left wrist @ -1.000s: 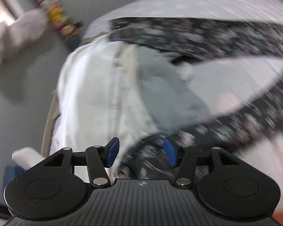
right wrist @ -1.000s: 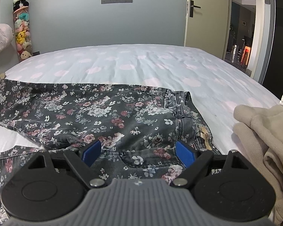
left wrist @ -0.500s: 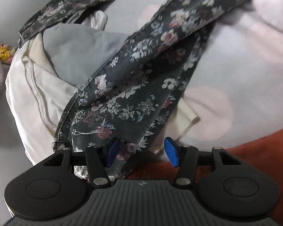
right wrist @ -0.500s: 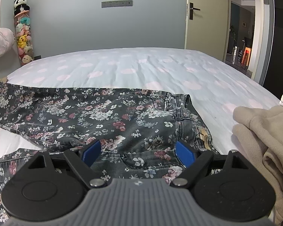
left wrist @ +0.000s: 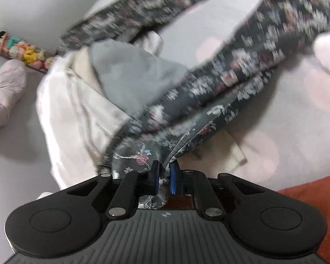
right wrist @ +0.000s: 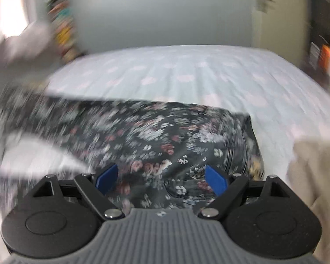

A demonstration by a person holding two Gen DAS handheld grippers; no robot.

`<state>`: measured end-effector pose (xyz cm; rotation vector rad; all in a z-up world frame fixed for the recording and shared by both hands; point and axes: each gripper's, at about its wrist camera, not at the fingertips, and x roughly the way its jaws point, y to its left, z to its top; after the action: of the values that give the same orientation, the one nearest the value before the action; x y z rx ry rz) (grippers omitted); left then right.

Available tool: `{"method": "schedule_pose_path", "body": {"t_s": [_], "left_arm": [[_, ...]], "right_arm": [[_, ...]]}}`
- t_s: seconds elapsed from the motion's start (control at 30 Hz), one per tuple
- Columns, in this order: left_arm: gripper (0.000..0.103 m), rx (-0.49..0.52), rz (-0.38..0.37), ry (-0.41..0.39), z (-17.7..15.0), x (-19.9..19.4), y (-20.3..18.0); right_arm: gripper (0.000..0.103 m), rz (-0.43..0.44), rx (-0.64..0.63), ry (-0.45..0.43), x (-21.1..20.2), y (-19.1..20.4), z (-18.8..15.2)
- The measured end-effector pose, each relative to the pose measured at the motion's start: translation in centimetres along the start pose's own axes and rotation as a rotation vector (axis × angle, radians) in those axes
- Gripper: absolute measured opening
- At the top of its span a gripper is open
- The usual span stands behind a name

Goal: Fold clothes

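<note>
Left gripper (left wrist: 164,179) closing, pads already pinching the hem of one leg of the floral jeans (left wrist: 220,92); cloth bunched between the blue fingers (left wrist: 156,177). Leg ran up and away across the bed (left wrist: 286,114), lying partly over a pile of white and grey clothes (left wrist: 81,110) at the bed's left edge. Second leg stretched along the far side of that pile. Orange cloth (left wrist: 314,200) at the near right edge. Left view blurred.

Right gripper (right wrist: 161,177) released, jaws wide, hovering over the jeans (right wrist: 156,136) near the waist end; nothing pinched. Jeans spread along the near edge of the bed (right wrist: 198,72), waistband toward the right, legs off to the left. Beige garment (right wrist: 314,176) just beside the waistband at the near right edge. Right view also heavily blurred.
</note>
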<state>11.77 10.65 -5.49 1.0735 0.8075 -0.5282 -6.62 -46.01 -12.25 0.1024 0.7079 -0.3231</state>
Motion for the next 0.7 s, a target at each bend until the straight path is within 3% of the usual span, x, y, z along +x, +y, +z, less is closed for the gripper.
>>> {"method": "schedule_pose_path", "body": {"t_s": [0.13, 0.2, 0.33, 0.47, 0.53, 0.7], "left_arm": [[0.006, -0.063, 0.000, -0.053, 0.6, -2.2, 1.9], [0.006, -0.074, 0.032, -0.077, 0.7, -3.2, 2.7], [0.006, -0.114, 0.081, -0.113, 0.8, -4.4, 4.2], [0.006, -0.122, 0.103, -0.104, 0.6, -4.9, 4.7], [0.006, -0.113, 0.105, -0.097, 0.5, -5.2, 4.6], [0.006, -0.164, 0.090, -0.104, -0.1, -6.8, 5.0]], "right_arm": [[0.087, -0.030, -0.353, 0.172, -1.6, -0.1, -0.8], [0.087, -0.089, -0.433, 0.268, -1.5, -1.5, -1.8], [0.076, -0.133, -0.276, 0.445, -0.3, -7.1, -3.7], [0.063, -0.116, -0.077, 0.521, 0.8, -11.2, -5.9], [0.062, -0.093, -0.087, 0.519, 0.6, -11.1, -6.7], [0.062, 0.067, -0.185, 0.527, -0.3, -9.0, -5.9]]}}
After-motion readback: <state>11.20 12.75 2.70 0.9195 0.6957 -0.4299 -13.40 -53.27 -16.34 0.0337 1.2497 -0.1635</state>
